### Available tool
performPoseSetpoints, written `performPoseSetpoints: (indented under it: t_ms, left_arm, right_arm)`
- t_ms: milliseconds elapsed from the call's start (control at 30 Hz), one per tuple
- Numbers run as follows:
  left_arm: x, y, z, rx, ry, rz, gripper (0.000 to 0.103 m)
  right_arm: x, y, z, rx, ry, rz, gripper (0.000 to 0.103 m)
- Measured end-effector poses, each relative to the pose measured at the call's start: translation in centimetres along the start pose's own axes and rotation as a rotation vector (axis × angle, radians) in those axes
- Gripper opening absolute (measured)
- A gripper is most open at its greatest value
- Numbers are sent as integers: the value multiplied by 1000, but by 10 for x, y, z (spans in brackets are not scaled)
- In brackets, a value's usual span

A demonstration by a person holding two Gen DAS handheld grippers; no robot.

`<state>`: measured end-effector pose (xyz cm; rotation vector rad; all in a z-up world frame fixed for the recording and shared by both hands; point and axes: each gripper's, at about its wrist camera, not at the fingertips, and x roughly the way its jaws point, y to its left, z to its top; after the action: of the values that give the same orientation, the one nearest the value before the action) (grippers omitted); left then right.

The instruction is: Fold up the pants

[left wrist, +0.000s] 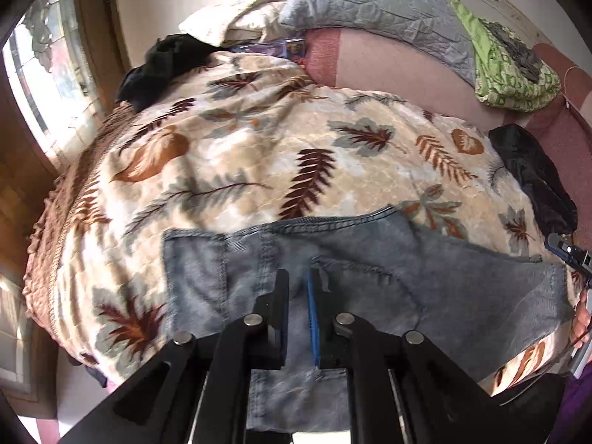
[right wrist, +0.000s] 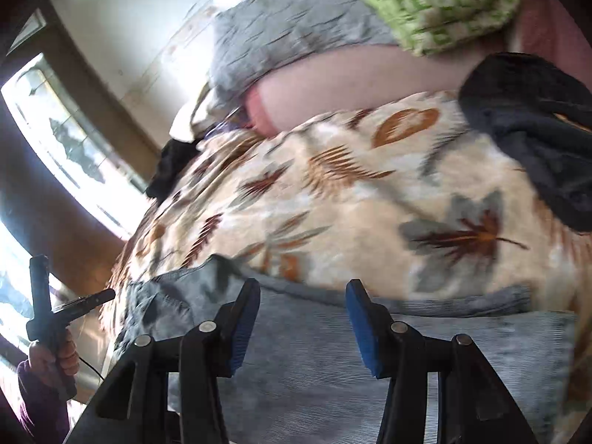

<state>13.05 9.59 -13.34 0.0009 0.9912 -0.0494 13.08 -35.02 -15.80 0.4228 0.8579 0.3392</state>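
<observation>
While the jeans (left wrist: 370,281) lie flat across the near edge of the bed, on the leaf-print blanket (left wrist: 259,140), both tongs hover above the denim with nothing in them; the left tongs (left wrist: 298,288) stand at a narrow gap over the seam near the waistband, no cloth caught between the pads; the right tongs (right wrist: 303,296) stand wider, about half open, over the ribbed grey-blue cloth of the jeans in the right wrist view, and that picture is smeared, so fine detail is lost; the denim looks doubled over already, with a slanted edge running toward the right side, so I judge one fold is made and the next is due; to do it well, open each pair wide before coming down, bite only the top layers at the two corners of one short end, lift both together at the same height so the cloth does not twist, carry it over to meet the far edge squarely, then let go and press flat; keep clear of the blanket's pile, which could snag in a pinch; a dark garment (left wrist: 536,174) lies to the right, well away from the work.
</observation>
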Motion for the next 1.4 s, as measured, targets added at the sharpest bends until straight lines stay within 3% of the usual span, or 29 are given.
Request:
performPoseSetpoints:
  t_ms: [67, 167, 267, 533, 800, 1000, 1133, 1233, 1400]
  left_arm:
    - [-10, 31, -19, -43, 1, 58, 40]
    - [-18, 71, -43, -106, -1, 114, 42]
    - [-15, 92, -62, -163, 11, 94, 42]
    - [13, 66, -72, -135, 8, -19, 42]
    - [64, 61, -77, -114, 74, 46, 43]
    - [83, 57, -61, -93, 56, 97, 45]
    - [91, 54, -51, -78, 70, 113, 46]
    - [74, 55, -51, -99, 63, 101, 45]
    - [1, 48, -56, -74, -88, 131, 46]
  right_arm:
    - [40, 38, 2, -58, 70, 34, 52]
    - [93, 78, 1, -81, 161, 87, 52]
    - [123, 109, -5, -88, 223, 130, 50]
    - [163, 139, -14, -111, 276, 54, 50]
    - [218, 141, -24, -118, 365, -94, 51]
    - [235, 153, -18, -183, 337, -212, 51]
    - [240, 156, -14, -170, 319, -234, 51]
    - [228, 156, -10, -150, 274, -191, 51]
    - [166, 155, -6, -118, 163, -90, 51]
